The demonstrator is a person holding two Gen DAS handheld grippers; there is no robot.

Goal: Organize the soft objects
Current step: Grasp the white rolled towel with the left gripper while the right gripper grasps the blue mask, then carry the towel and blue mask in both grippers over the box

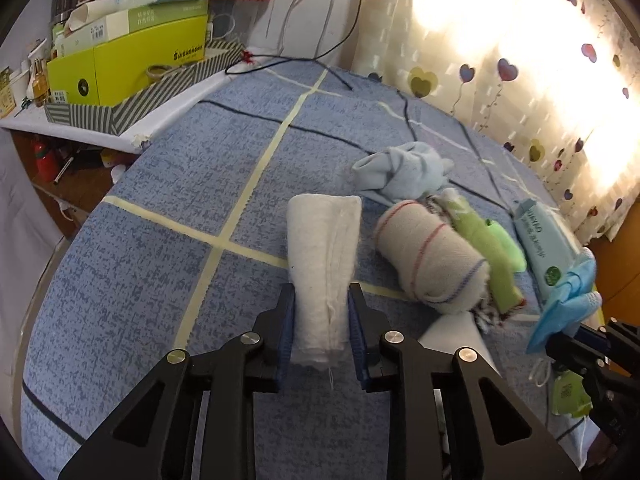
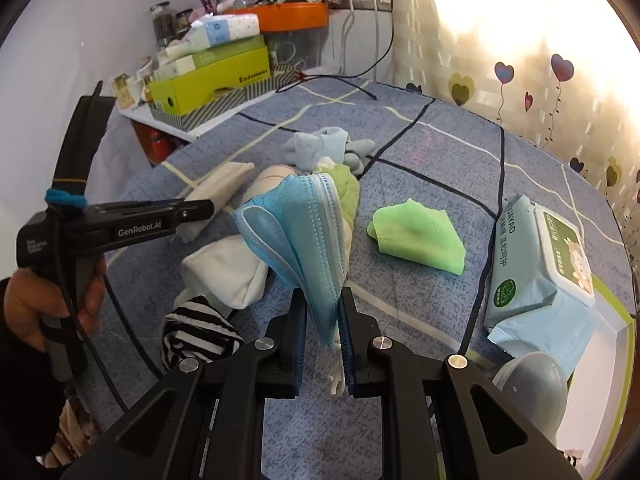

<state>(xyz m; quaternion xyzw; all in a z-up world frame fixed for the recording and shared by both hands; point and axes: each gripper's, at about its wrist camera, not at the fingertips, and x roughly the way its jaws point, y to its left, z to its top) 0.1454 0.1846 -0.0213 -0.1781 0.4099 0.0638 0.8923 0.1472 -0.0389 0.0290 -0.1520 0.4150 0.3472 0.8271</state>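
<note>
White fleecy cloth, rolled long [image 1: 324, 264], lies on the blue woven bedspread [image 1: 168, 200], and my left gripper [image 1: 322, 300] pinches its near end between both pads. Beside it lies a beige rolled towel with red stripes [image 1: 428, 256].

My right gripper [image 2: 323, 312] is clamped on a blue pleated face mask [image 2: 304, 232], lifted above the bedspread, near a folded green cloth [image 2: 420, 240].

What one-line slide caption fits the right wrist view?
Right hand-held gripper pinches a folded blue face mask above the blue bedspread.
</note>
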